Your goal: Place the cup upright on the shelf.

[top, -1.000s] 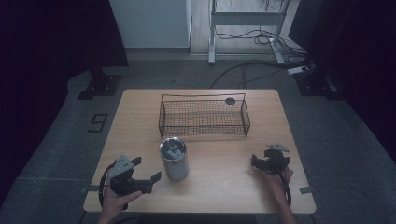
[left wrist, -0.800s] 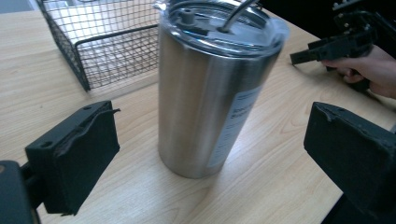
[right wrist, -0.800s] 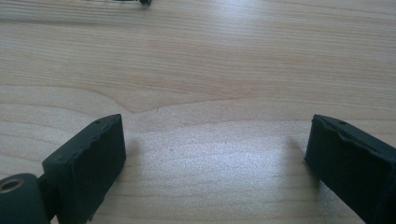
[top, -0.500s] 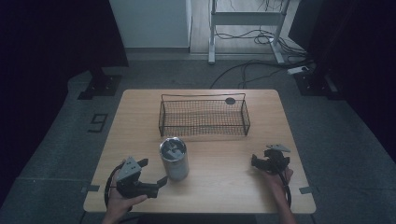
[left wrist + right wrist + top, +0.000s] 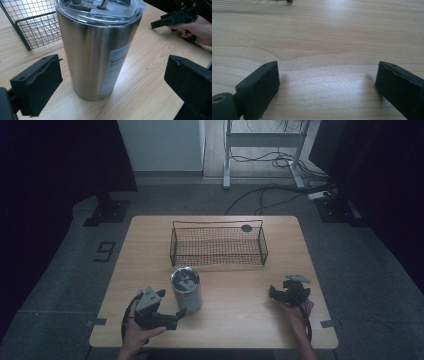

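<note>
Left tongs point(image 5: 110, 82) spread wide, flanking the upright tumbler point(image 5: 97, 47).

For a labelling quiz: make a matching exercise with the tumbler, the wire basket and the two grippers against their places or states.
Things:
1. steel tumbler
2. wire basket
3. left gripper
4. right gripper

Places or states:
A. open, over bare wood at the table's right
B. at the table's far middle
C. upright, lidded, in front of the basket
D. open, its fingers either side of the tumbler

Pairs: 1-C, 2-B, 3-D, 4-A

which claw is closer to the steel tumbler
The left claw: its open jaws flank the tumbler, while the right claw sits far off.
</note>
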`<action>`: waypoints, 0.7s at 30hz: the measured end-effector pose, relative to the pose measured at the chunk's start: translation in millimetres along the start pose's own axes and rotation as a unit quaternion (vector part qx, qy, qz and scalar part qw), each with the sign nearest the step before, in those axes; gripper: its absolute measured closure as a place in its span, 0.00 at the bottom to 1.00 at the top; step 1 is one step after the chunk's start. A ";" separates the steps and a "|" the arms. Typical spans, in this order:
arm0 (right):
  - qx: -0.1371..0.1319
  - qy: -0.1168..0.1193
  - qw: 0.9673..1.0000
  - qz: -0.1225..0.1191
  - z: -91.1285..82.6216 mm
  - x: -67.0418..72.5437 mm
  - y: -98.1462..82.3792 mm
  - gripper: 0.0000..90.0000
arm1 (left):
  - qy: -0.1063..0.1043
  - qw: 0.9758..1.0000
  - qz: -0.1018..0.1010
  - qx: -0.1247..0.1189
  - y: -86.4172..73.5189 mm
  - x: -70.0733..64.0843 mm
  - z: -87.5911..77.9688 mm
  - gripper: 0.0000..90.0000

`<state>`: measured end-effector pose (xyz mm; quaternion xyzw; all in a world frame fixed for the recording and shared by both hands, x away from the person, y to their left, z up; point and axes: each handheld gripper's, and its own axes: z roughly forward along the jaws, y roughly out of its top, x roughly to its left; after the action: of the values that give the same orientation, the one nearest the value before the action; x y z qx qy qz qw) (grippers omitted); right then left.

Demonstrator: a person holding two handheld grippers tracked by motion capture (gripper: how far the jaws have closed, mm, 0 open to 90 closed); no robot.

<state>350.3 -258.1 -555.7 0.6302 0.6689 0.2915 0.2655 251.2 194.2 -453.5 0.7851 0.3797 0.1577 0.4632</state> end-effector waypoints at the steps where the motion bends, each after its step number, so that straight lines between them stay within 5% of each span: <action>1: 0.000 0.000 1.000 0.000 0.0 0.0 0.0 0.06 | 0.000 1.000 0.000 0.000 0.0 0.0 0.0 0.01; 21: 0.000 -0.001 1.000 0.001 0.1 -0.1 0.1 0.06 | -0.006 1.000 0.000 0.007 8.8 2.3 22.3 0.01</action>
<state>350.4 -258.3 -555.7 0.6307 0.6683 0.2914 0.2660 270.0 179.9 -457.9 0.7896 0.3778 0.1506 0.4595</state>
